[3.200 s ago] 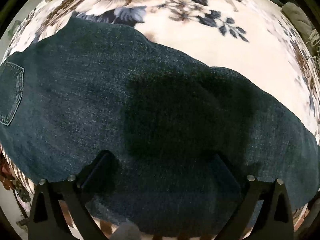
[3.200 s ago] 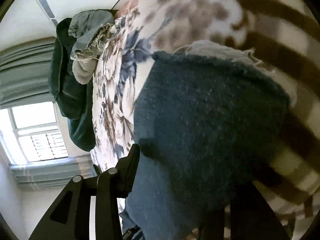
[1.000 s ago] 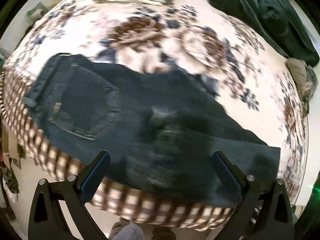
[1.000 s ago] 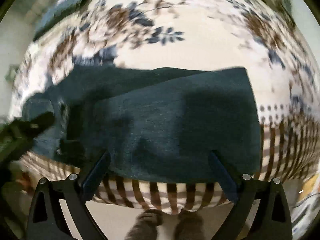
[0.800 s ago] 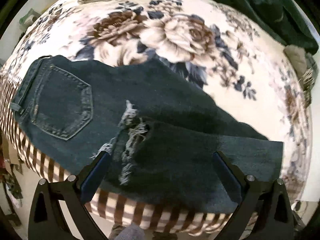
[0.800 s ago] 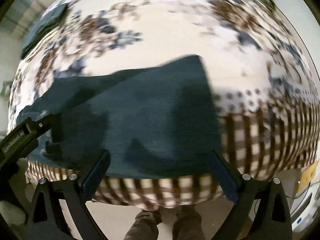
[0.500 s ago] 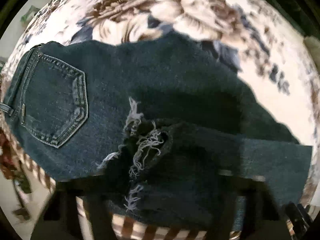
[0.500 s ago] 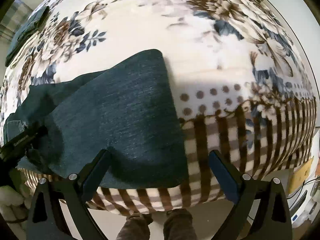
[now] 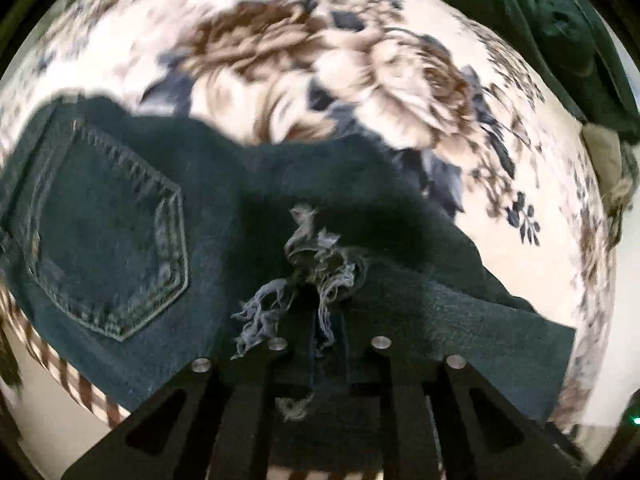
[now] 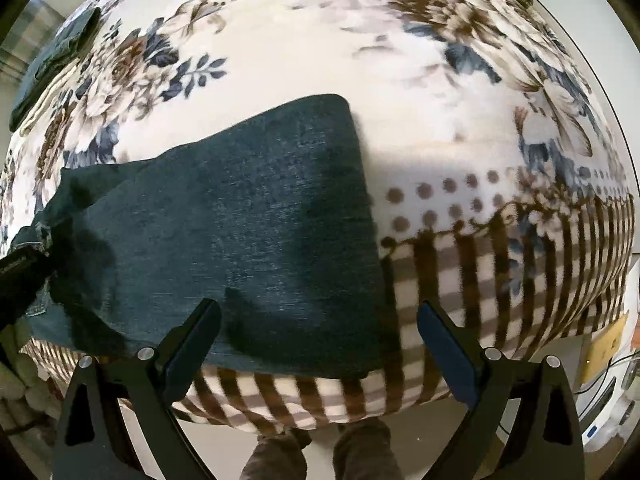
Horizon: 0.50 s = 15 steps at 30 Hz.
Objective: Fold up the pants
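Jeans (image 9: 168,216) along the front edge of the bed (image 10: 400,60), frayed hems pinched in the closed left gripper (image 9: 326,344), right gripper (image 10: 318,344) wide open, empty above; thin fringe likely slipping under pull.

Floral blanket (image 10: 400,60), dk green clothes (image 9: 560,20).

Your two fisheye views bulge hard and go black at the corners, the left one smeared with motion blur across the floral blanket (image 9: 280,52), the right one sharper, evenly daylit, with soft shadows over the dark jeans (image 10: 248,216).
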Tool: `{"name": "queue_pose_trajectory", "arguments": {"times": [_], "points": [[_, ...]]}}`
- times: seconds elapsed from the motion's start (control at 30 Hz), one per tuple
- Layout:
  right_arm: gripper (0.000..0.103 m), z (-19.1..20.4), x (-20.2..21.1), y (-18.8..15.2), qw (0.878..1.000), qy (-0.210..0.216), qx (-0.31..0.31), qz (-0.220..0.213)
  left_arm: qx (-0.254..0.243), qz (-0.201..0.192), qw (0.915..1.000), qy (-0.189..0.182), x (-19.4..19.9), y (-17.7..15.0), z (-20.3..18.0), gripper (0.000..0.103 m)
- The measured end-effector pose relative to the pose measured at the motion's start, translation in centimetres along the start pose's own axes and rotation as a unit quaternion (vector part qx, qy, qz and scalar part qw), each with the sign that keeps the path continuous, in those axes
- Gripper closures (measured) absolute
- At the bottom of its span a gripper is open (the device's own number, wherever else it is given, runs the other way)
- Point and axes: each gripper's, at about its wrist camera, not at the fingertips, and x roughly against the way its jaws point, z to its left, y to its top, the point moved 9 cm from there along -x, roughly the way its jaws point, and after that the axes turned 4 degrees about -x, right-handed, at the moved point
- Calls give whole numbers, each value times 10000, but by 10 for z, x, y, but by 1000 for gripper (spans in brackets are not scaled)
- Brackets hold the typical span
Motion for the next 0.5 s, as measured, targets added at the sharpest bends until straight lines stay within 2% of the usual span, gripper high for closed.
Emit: {"name": "queue_pose_trajectory", "arguments": {"times": [0.03,0.1,0.17,0.2,0.23,0.27,0.3,0.37,0.4,0.47,0.5], "points": [[3,2,2,0,10000,-3,-4,-33,220,-14,9996,-160,9,-4,6,87],[3,9,6,3,9999,16,-14,-131,634,-206,9973,-300,31,-4,17,78],[3,15,12,6,9996,127,-78,-243,860,-470,9941,-470,52,-4,19,62],[3,17,15,6,9994,185,-92,-281,904,-579,9925,-580,61,-3,16,56],[3,21,17,8,9992,237,-77,-320,840,-596,9928,-611,64,-4,11,44],[3,26,17,8,9991,235,-44,-346,737,-545,9940,-599,62,-5,4,37],[5,30,17,10,9990,259,-23,-368,622,-482,9950,-613,57,-8,-3,37],[28,43,19,12,9983,357,60,-461,325,-259,9983,-419,39,-14,-13,37],[49,50,15,11,9986,266,184,-410,142,-128,9996,-230,25,-17,-17,37],[52,56,8,9,9987,237,332,-300,-225,246,9982,502,-3,-27,-5,37],[52,58,6,7,9987,219,383,-271,-274,308,9971,643,-9,-29,1,37]]}}
